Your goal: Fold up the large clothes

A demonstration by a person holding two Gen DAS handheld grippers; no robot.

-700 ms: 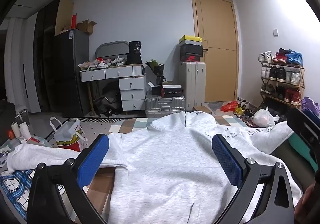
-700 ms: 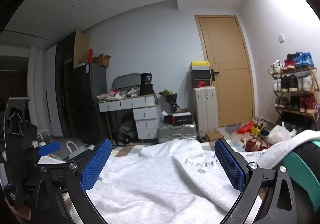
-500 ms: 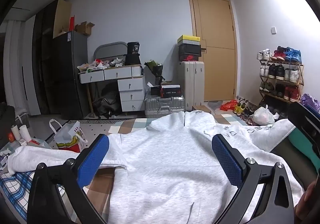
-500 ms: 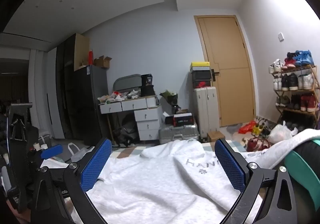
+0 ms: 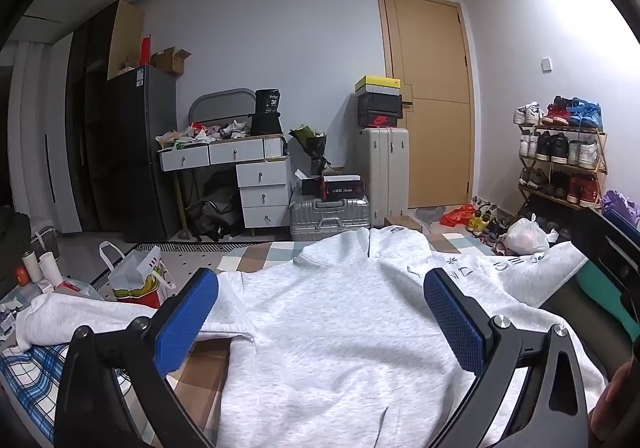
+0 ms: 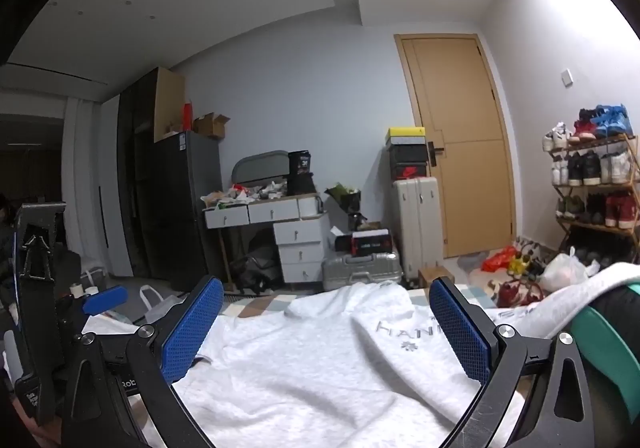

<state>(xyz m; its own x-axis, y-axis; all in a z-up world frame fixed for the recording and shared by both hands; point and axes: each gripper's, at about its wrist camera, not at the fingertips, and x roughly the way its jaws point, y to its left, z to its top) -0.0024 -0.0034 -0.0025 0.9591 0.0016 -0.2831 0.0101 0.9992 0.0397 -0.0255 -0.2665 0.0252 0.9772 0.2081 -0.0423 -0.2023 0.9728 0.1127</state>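
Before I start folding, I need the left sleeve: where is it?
In the left wrist view the left sleeve stretches out to the left of the grey hoodie, over the blue checked cloth, near the white shopping bag.

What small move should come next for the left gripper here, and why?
Probably lower the left gripper onto the light grey fleece hoodie's left sleeve and pinch it. The hoodie lies spread flat with that sleeve stretched outward, unfolded, and both grippers hang open, holding nothing; the right gripper hovers over the body.
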